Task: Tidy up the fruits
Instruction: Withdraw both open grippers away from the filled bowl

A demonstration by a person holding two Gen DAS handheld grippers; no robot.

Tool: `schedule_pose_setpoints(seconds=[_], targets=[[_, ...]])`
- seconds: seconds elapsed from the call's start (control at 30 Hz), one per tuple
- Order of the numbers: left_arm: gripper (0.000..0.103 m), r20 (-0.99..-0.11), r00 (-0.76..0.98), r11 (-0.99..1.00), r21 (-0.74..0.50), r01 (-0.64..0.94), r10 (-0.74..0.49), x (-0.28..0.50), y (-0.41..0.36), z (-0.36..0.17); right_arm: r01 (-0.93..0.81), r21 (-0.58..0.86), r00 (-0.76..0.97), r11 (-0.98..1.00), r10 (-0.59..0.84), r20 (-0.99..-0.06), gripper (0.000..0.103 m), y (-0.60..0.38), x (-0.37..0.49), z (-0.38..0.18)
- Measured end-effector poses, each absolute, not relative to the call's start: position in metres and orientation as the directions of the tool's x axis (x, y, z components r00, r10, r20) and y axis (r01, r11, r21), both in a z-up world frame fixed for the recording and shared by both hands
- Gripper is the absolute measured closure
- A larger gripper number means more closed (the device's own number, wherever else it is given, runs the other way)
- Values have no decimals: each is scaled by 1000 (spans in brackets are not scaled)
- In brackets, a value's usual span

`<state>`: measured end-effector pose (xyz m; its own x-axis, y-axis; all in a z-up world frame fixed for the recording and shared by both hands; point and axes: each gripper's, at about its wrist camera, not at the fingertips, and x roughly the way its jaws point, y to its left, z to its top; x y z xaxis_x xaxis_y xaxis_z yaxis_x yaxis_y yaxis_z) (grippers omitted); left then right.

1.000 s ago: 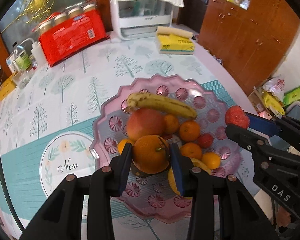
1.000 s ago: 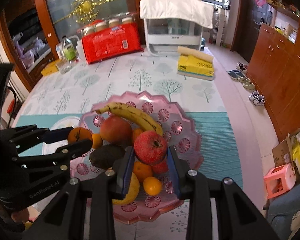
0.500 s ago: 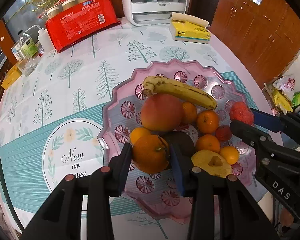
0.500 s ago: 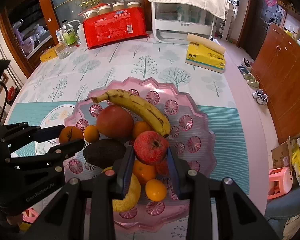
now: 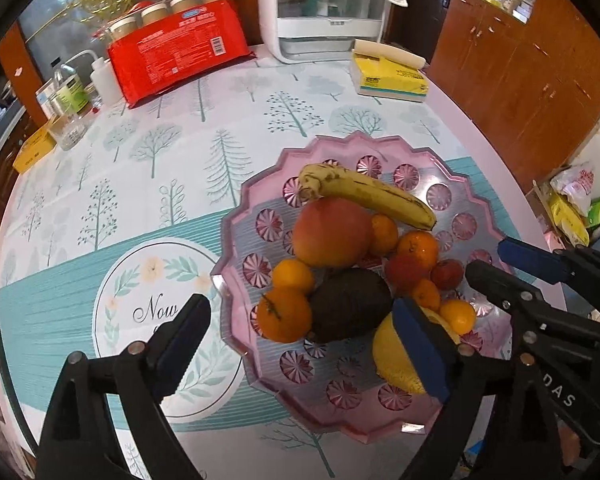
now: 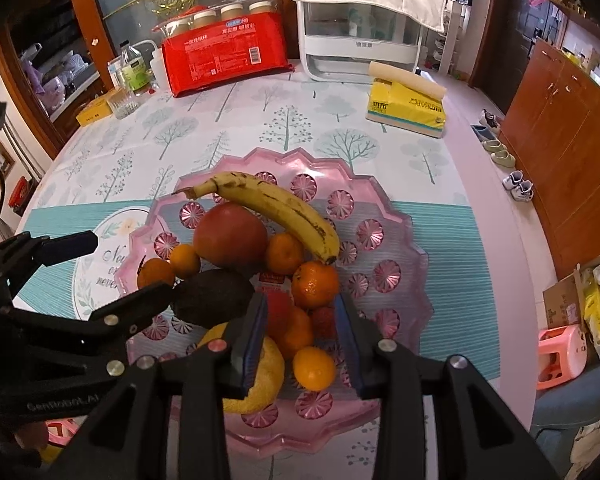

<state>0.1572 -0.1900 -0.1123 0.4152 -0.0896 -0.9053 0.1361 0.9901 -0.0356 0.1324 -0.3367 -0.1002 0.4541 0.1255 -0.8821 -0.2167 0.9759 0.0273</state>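
**Claws over the fruit tray: both letting go**

Left claw (image 5: 300, 344) is spreading wide, nothing pressed between its pads; the orange (image 5: 285, 314) lies free between them on the near-left part of the pink tray (image 5: 440, 420), touching the dark avocado (image 5: 350, 304). Judged reason for the spot: it fills the open left flank of the pile, beside a smaller orange (image 5: 293, 276).

Right claw (image 6: 302, 340) is also easing apart, by a small amount. The red pomegranate (image 6: 278, 312) sits low between its blue pads, among oranges; whether the pads touch it I cannot tell, though it looks set down. It seems tucked into the middle of the heap so it cannot roll.

Further out: big red apple (image 6: 230, 238) and banana (image 6: 276, 206) at the far side of the pile, yellow fruit (image 6: 260, 376) at the near edge. The tray rests on the desk (image 5: 160, 152) with its tree-print cloth.

Versus half a second ago: the left claw then clamped the orange above the tray; the right claw gripped the pomegranate, raised clear of the pile. Both fruits now lie lower, in the heap.
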Motion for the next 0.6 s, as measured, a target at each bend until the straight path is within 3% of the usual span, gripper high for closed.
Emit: schedule_pose_setpoints(seconds=[0.13,0.6], targets=[[11,-900,428,993,-43,109,-86,153,-184,-108,-219,23,467,975,126,-875,58,-335,129,-97],[11,-885,461,998,-48,35,-59,131,-163,-94,-237,41,479,971,153,-865,58,-326,114,-90]])
